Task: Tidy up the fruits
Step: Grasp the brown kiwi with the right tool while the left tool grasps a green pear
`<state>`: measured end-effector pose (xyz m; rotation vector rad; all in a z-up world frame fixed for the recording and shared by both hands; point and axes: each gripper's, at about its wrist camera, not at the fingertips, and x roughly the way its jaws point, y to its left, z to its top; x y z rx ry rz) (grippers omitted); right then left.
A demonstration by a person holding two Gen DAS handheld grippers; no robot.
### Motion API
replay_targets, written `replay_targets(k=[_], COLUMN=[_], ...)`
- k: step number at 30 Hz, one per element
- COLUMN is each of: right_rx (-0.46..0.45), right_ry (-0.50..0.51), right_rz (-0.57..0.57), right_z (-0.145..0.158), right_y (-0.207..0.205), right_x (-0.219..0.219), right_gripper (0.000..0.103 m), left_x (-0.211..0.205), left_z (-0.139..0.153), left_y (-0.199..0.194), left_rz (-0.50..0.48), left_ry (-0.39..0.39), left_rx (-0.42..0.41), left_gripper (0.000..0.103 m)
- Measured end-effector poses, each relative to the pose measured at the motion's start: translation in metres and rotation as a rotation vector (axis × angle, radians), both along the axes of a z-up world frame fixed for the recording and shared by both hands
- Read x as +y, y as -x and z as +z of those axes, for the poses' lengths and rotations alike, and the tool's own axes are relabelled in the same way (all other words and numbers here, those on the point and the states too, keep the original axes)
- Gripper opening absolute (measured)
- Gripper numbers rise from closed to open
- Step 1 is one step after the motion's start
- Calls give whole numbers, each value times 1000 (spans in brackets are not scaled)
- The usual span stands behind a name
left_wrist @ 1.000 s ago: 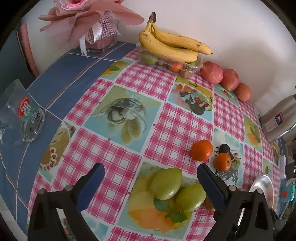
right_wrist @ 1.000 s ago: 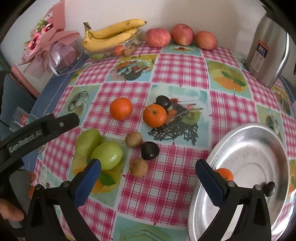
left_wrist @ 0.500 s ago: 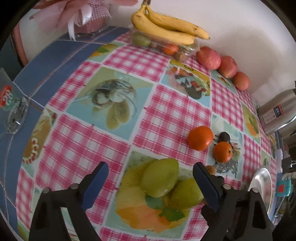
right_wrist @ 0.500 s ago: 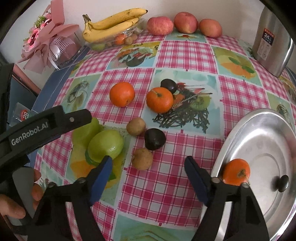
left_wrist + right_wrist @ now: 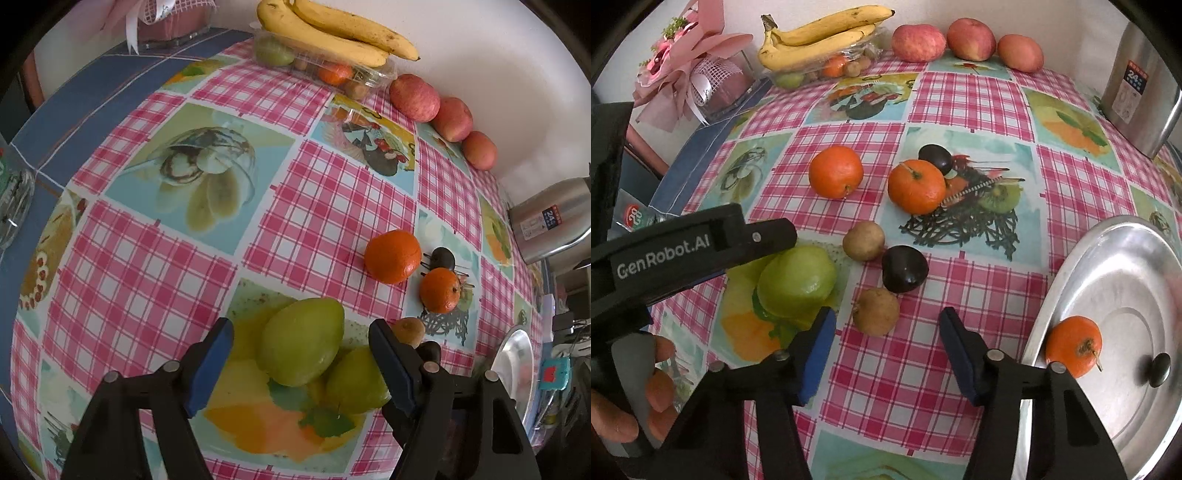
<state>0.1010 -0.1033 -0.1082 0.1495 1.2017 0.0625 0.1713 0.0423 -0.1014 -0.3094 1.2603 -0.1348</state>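
In the left wrist view a large green fruit [image 5: 301, 343] lies on the checked tablecloth [image 5: 321, 206] between the fingers of my left gripper [image 5: 301, 363]. Its jaws are closing, and a gap shows on both sides of the fruit. A second green fruit [image 5: 354, 380] leans against it on the right. In the right wrist view my right gripper [image 5: 886, 347] is closing around a small brown fruit [image 5: 876, 312] that sits between its tips, untouched. One finger [image 5: 768, 240] of the left gripper hangs over the green fruit [image 5: 798, 280].
Two oranges [image 5: 836, 171] [image 5: 916, 186], two dark plums [image 5: 905, 268] [image 5: 935, 158] and another brown fruit [image 5: 863, 240] lie mid-table. A steel plate [image 5: 1126, 266] at the right holds an orange [image 5: 1073, 345]. Bananas [image 5: 820, 37], apples [image 5: 918, 42], a bouquet [image 5: 683, 70] and a steel flask [image 5: 1141, 85] line the back.
Both grippers' jaws have narrowed. The left gripper has come down closer over the green fruit. The small brown fruit now sits between the right gripper's tips.
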Motion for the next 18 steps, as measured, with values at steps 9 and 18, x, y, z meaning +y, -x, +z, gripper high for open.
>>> replay_targets(k=[9, 18], right_rx=[-15, -23], right_ry=[3, -2], right_rz=[12, 26], right_z=[-1, -2], right_y=[-3, -1], right_x=[1, 2], right_gripper=[37, 28], left_x=[5, 3], left_z=[1, 1], left_y=[3, 3], left_rz=[27, 27], left_ry=[19, 24], left_rx=[-5, 1], left_gripper=[65, 50])
